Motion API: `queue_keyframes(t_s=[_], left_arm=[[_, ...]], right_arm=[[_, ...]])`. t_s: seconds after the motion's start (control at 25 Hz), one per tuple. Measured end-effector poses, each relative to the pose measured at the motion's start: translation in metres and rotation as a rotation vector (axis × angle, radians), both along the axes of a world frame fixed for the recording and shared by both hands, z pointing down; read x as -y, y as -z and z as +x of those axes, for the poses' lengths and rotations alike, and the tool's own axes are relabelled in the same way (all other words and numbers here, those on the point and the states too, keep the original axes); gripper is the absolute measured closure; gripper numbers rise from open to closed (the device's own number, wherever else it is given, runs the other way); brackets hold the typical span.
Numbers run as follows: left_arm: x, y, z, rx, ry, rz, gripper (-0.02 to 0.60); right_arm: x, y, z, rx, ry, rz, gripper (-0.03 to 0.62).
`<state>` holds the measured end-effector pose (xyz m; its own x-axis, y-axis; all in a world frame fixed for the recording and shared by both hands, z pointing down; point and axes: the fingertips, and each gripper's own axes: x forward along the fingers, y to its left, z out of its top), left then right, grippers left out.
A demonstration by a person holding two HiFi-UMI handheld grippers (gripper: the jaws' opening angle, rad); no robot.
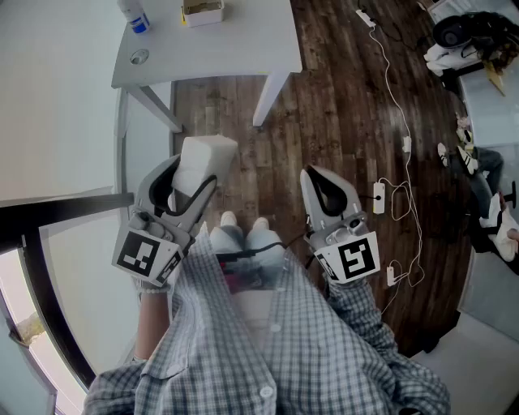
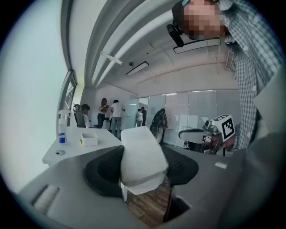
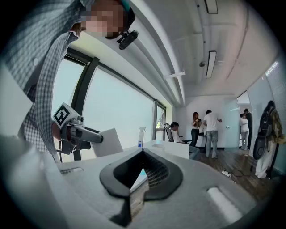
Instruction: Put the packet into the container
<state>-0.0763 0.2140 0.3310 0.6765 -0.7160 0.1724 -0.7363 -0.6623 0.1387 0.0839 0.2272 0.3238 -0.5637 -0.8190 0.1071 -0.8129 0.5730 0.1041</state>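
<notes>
White packet [image 2: 142, 159] between jaws of left gripper [image 1: 195, 174].

no legible text, brand or number found. only square black-and-white code markers [image 1: 146, 253], on the left gripper [image 1: 197, 174] and right gripper [image 1: 315, 174]. bottle label [image 1: 138, 23], on the table [image 1: 243, 40]: blue, unreadable.

White packet [image 1: 207, 154] looks matt, soft, papery. Left gripper [image 1: 195, 174] is matt grey plastic with black textured pads [image 2: 105, 170]. Floor [image 1: 324, 105] is dark wood with a slight sheen; counter [image 1: 243, 40] is smooth, pale, matt.
</notes>
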Motion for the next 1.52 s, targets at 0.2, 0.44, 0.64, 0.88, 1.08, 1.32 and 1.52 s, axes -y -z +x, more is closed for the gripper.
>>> queue_keyframes(t_s=[0.2,0.44,0.64,0.88,1.08,1.32,1.52], left_arm=[[-0.003,0.001,0.001,0.033,0.011,0.012,0.327],[0.003,0.002,-0.011,0.034,0.037,0.013,0.327],[0.008,0.003,-0.018,0.032,0.040,0.014,0.327],[0.009,0.004,-0.024,0.028,0.024,0.024,0.327],[0.011,0.005,-0.037,0.013,0.014,0.039,0.327],[0.009,0.007,-0.053,-0.009,-0.001,0.045,0.327],[0.006,0.007,-0.059,-0.008,-0.015,0.058,0.327]], right_arm=[[-0.002,0.000,0.002,0.005,-0.004,0.004,0.595],[0.003,-0.003,0.001,0.014,-0.013,0.002,0.595],[0.006,-0.002,0.001,0.019,-0.034,0.001,0.595],[0.006,-0.001,-0.004,0.010,-0.061,0.006,0.595],[0.005,-0.001,-0.012,0.004,-0.101,0.015,0.595],[-0.001,-0.002,-0.018,0.022,-0.180,0.013,0.595],[-0.004,-0.005,-0.023,0.008,-0.193,0.006,0.595]])
